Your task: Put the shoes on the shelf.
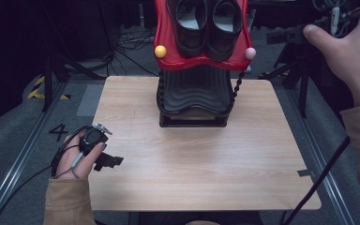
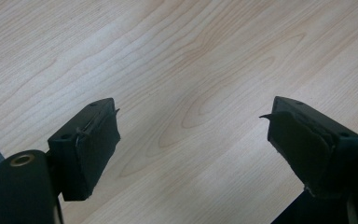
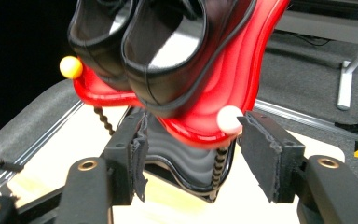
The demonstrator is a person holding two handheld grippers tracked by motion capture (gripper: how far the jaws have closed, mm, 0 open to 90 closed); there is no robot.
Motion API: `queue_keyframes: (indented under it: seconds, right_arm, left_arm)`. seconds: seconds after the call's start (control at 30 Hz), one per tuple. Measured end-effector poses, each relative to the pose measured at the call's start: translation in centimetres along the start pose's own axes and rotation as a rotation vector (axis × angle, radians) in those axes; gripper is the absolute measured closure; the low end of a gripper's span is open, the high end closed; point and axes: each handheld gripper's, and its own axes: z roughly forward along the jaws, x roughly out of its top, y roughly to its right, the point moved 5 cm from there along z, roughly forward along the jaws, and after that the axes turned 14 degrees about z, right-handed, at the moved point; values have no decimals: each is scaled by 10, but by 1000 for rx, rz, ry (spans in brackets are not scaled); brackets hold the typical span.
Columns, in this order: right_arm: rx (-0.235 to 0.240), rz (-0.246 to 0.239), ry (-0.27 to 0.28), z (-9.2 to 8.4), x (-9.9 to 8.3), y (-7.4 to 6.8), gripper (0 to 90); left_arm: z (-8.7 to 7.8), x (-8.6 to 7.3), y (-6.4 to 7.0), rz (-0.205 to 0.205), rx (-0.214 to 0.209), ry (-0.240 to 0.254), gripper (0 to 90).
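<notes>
A pair of black shoes [image 1: 208, 23] [image 3: 158, 42] sits on the red upper tray [image 1: 168, 58] [image 3: 242, 60] of a small rack at the table's far middle. Below it is a ribbed black tray [image 1: 194, 91] [image 3: 177, 158]. A yellow ball [image 1: 160, 51] [image 3: 71, 67] and a pink ball [image 1: 250, 53] [image 3: 230, 120] cap the red tray's front corners. My left gripper [image 1: 114, 161] [image 2: 193, 135] rests at the table's left edge, open over bare wood. My right gripper [image 3: 191, 149] is open and faces the rack, its right pad close to the pink ball. The right hand [image 1: 351, 47] is at the upper right.
The wooden table [image 1: 192, 159] [image 2: 191, 56] stands between floor rails. A black cable [image 1: 323, 173] crosses past its near right corner. Loose cables [image 1: 131, 40] and stand legs [image 1: 300, 75] lie behind the table, and yellow-black tape [image 1: 37, 89] marks the left floor.
</notes>
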Motion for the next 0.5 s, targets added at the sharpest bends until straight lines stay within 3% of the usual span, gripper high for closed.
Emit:
queue_keyframes:
  seconds: [0.27, 0.43, 0.5]
  right_arm:
    - [24, -27, -37, 3, -34, 21, 399]
    - [38, -45, -91, 19, -71, 37, 399]
    - [29, -58, -137, 30, -88, 45, 397]
  left_arm:
    - [4, 4, 3, 6, 3, -12, 172]
    - [6, 1, 3, -43, 28, 13, 172]
    - [5, -2, 4, -40, 44, 14, 172]
